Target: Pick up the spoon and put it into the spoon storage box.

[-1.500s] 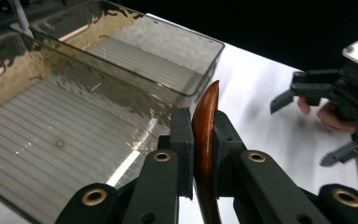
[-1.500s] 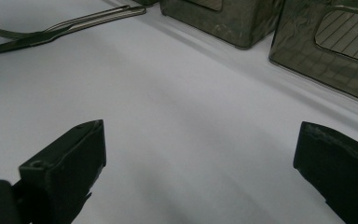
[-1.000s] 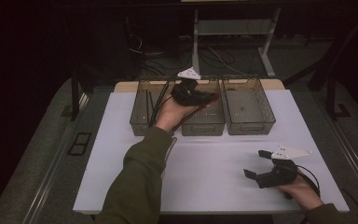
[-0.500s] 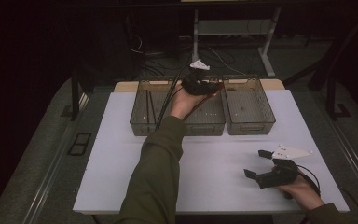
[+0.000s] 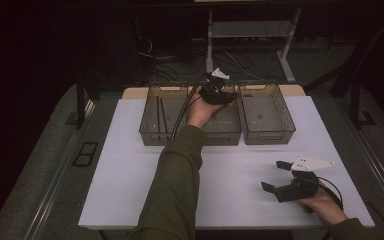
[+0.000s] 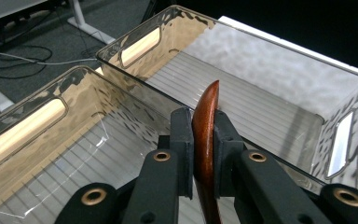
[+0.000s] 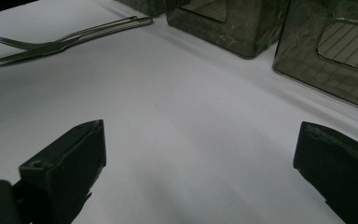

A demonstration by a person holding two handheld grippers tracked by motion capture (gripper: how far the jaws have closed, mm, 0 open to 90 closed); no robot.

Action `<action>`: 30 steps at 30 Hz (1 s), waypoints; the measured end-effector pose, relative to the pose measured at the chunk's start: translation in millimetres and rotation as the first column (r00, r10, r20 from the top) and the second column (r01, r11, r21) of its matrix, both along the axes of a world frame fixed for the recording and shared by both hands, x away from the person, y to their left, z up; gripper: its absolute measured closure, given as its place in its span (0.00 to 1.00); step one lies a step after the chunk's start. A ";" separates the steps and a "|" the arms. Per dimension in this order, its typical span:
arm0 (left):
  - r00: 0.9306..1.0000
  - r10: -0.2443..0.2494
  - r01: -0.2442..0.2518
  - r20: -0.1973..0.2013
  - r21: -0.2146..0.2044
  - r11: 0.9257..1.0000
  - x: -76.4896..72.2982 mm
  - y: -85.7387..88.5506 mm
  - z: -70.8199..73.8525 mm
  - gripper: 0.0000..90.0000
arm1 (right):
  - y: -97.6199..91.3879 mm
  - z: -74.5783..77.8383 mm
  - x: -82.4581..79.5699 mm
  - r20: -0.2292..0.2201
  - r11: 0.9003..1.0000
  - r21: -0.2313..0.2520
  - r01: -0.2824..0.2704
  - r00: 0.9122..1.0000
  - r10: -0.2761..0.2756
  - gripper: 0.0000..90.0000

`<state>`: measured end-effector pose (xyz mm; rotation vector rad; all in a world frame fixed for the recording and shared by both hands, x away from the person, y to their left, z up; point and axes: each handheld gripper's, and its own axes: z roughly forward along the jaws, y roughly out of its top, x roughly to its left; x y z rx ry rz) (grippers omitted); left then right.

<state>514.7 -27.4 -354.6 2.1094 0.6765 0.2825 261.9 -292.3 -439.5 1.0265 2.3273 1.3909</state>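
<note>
Left gripper (image 6: 200, 154) clamped on a slim reddish-brown wooden utensil (image 6: 206, 135), poised above the middle smoked-plastic bin (image 6: 37, 135). Best lowered well inside that bin's walls before letting go, so nothing tips over the rim. Right gripper (image 5: 280, 177) resting near that bin, jaws apart, empty. Revealed by the right gripper view alone: a grey metal fork (image 7: 70, 39) lying near the bin.

Three clear bins (image 5: 266, 131) stand side by side along the table's (image 5: 130, 190) far edge, walling it off; the reaching left forearm (image 5: 177, 175) crosses the middle. The near left corner lies open. A fork (image 7: 70, 37) lies on the white surface near the bins.
</note>
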 end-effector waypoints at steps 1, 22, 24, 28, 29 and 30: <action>1.000 0.012 -0.012 0.000 0.010 1.000 0.0 -0.4 0.2 0.84 | -0.1 0.0 0.0 0.000 1.000 0.000 0.000 1.000 0.000 0.02; 1.000 0.002 -0.001 0.013 -0.053 0.999 -29.5 24.0 21.8 0.50 | -0.9 -0.5 0.5 0.000 1.000 -0.010 0.004 1.000 -0.004 0.02; 1.000 -0.002 0.003 0.012 -0.046 0.999 -35.1 28.6 22.6 0.48 | -0.9 -0.6 0.6 0.001 1.000 -0.012 0.004 1.000 -0.004 0.02; 1.000 -0.005 0.006 0.019 -0.041 0.999 -49.6 40.0 24.7 0.45 | -0.4 -1.0 0.7 -0.001 1.000 -0.015 0.007 1.000 -0.007 0.02; 1.000 -0.003 0.004 0.019 -0.052 0.999 -53.9 42.7 25.1 0.44 | -0.3 -0.9 0.6 -0.002 1.000 -0.016 0.008 1.000 -0.008 0.02; 1.000 -0.003 0.004 0.020 -0.053 0.999 -58.2 46.0 25.8 0.43 | -0.4 -0.9 0.6 -0.001 1.000 -0.017 0.009 1.000 -0.009 0.02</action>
